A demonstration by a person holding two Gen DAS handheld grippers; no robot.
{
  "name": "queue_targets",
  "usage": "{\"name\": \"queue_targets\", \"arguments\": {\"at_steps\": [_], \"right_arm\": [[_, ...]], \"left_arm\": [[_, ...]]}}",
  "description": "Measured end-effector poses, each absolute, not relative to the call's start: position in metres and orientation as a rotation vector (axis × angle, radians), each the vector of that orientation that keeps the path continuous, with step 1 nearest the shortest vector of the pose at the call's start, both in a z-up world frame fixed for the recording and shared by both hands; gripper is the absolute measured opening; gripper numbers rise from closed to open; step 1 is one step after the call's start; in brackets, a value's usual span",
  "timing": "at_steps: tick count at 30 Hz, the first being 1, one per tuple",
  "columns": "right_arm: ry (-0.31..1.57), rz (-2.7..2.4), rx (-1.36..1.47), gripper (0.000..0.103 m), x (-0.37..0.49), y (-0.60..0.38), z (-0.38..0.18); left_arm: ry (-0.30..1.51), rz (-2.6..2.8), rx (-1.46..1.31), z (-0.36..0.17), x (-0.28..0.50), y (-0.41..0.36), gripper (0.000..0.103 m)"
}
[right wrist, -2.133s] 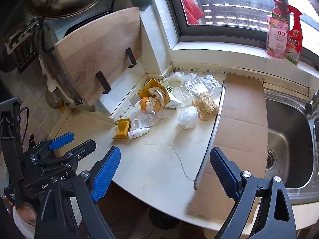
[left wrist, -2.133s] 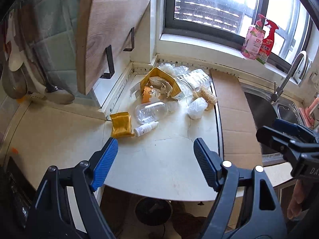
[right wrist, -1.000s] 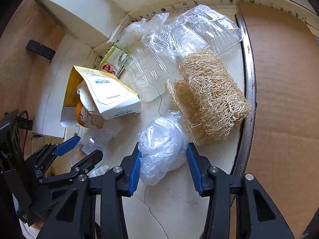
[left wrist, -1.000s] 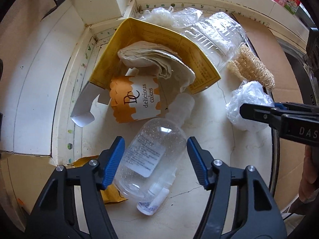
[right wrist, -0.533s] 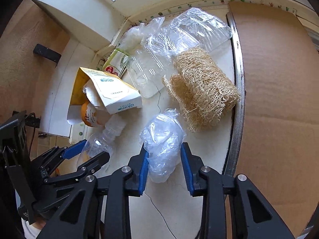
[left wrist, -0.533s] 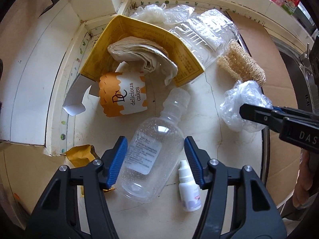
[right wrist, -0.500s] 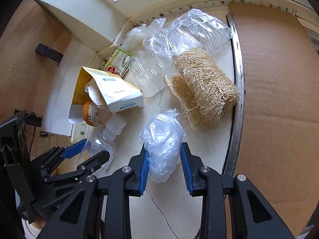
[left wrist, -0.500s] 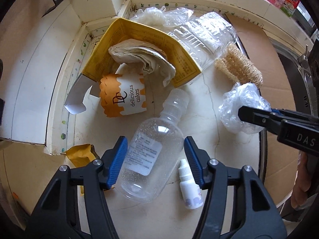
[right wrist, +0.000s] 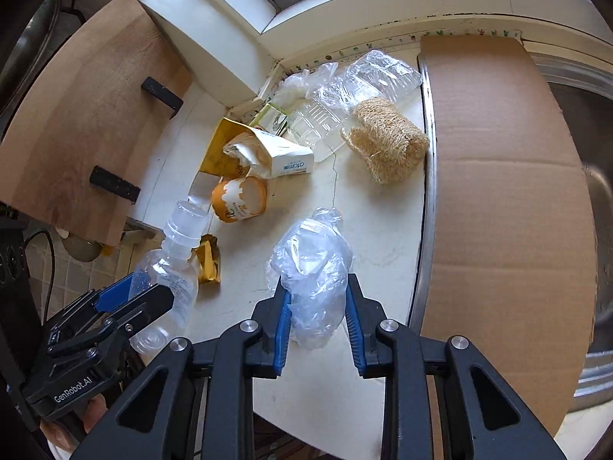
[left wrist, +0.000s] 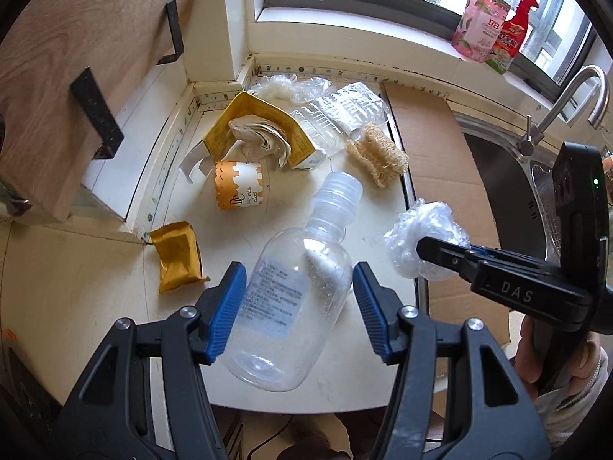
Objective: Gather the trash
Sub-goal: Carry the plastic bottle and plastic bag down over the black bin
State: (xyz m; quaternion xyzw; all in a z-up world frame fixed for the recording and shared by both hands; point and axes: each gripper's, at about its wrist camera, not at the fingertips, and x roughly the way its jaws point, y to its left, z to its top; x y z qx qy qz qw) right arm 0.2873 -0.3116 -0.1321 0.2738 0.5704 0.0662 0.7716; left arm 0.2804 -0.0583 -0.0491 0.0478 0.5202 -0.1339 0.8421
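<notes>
Now both your tongs hold trash above the bench.
From the left wrist, your left tongs (left wrist: 299,299) pinch the clear bottle (left wrist: 295,291), lifted over the bench (left wrist: 95,299), with the orange cup (left wrist: 239,186) and yellow box (left wrist: 260,130) far behind. From the right wrist, your right tongs (right wrist: 316,320), having just been closing, pinch the crumpled plastic bag (right wrist: 310,268); the loofah (right wrist: 387,143) lies beyond it, beside the cardboard (right wrist: 505,191).

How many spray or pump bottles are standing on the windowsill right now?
2: a pink pump bottle and a red spray bottle, side by side at the sill's right end. More may be hidden beyond the frame.
</notes>
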Motion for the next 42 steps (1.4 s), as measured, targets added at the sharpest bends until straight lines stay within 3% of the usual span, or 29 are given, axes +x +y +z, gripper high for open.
{"name": "queue_targets", "arguments": {"at_steps": [13,25,35,42], "right_arm": [[1.143,0.087,0.513,0.025,0.118,-0.241,-0.062],[1.221,0.129,0.432,0.025,-0.022,-0.16,-0.065],[1.285,0.218,0.373,0.025,-0.047,-0.151,-0.075],[1.355,0.222,0.397,0.025,-0.046,-0.165,-0.123]], "left_arm": [[1.014,-0.301,0.043,-0.033,0.116,-0.012,0.055],[1.062,-0.271,0.029,-0.068,0.009,0.029,0.054],[1.113,-0.205,0.001,-0.089,-0.029,0.04,0.054],[1.183,-0.167,-0.033,-0.134,-0.039,0.04,0.054]]}}
